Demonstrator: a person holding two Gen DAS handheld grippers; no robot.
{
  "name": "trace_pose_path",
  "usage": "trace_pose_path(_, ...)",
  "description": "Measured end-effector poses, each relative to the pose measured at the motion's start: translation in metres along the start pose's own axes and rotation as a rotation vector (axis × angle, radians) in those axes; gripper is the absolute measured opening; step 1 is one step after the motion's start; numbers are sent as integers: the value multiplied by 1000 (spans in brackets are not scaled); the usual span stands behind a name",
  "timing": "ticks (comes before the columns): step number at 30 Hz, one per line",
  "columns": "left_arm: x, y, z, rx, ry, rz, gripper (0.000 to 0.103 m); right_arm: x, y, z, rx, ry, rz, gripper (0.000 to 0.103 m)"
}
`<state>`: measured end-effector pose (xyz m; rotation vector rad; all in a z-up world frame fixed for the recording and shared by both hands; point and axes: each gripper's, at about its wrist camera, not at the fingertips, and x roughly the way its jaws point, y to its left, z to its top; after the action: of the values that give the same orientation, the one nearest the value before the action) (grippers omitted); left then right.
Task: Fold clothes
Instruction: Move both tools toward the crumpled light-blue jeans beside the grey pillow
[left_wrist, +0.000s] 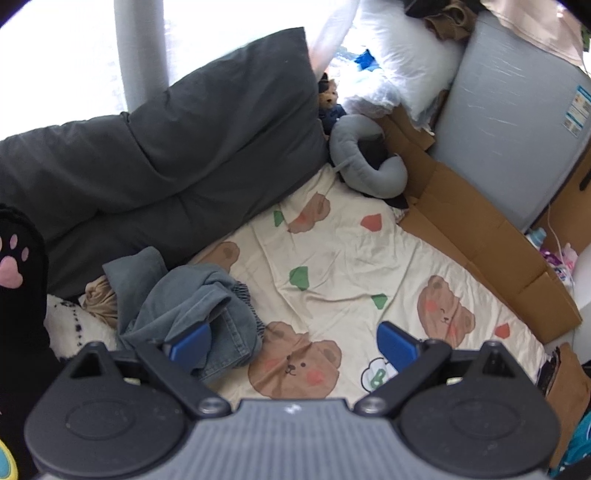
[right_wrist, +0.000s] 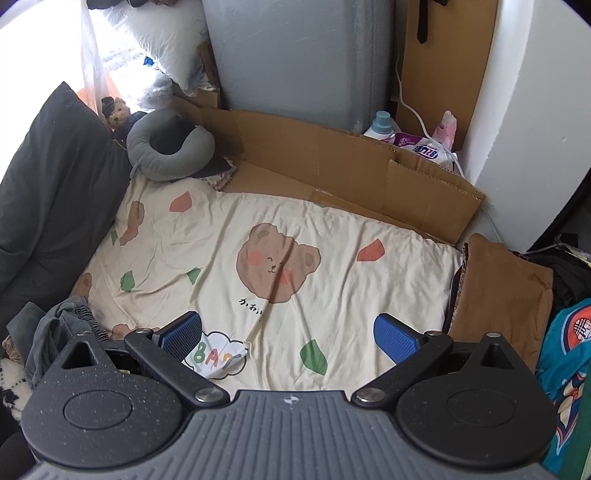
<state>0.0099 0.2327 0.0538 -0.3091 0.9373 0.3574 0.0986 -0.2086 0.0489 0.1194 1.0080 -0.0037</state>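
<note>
Denim, washed blue and crumpled, is seen heaped at the left edge of the bed: the jeans (left_wrist: 192, 314) lie bunched on the bear-print sheet (left_wrist: 351, 258), close against the dark grey duvet (left_wrist: 166, 140), with a tan cloth (left_wrist: 98, 299) tucked just behind them. An elastic, gathered waistband is visible on the side of the heap towards the open sheet, and a stitched hem or seam is turned up near the front. No fold is to be made out; the garment is simply rumpled.

The left tool (left_wrist: 291, 345) is held spread wide above the sheet, nothing between its blue pads; its left pad overlaps the edge of the denim in the view, though whether it touches cannot be told. The right tool (right_wrist: 288, 334) is likewise spread and empty, poised over the middle of the sheet, with the jeans (right_wrist: 55, 325) well off to its left.

The cloth is judged soft but fairly heavy and thick for a garment; it is likely to drape and sag rather than keep a shape, and not to slip readily from ribbed pads. A layered seam may be too bulky for a sure pinch. The waistband is judged the best place to be taken hold of, at its two ends, so that the legs hang straight and can be spread on the open sheet.
</note>
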Motion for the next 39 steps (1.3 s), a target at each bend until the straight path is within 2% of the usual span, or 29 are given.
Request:
trace_pose_path(7,17,17,5,-25,-5,20,97,21,20,14,-39,15,-1,102)
trace_pose_path(16,37,40,7,-52,-1,60,95,52,60,34,-160,34,2,102)
trace_pose_path(31,100,84,-22,-137,31,118,94,126,119,48,-365,81,4,102)
trace_pose_path(39,127,108,-35,-198,-8,188,91,162,152,40,-470,104,36,102)
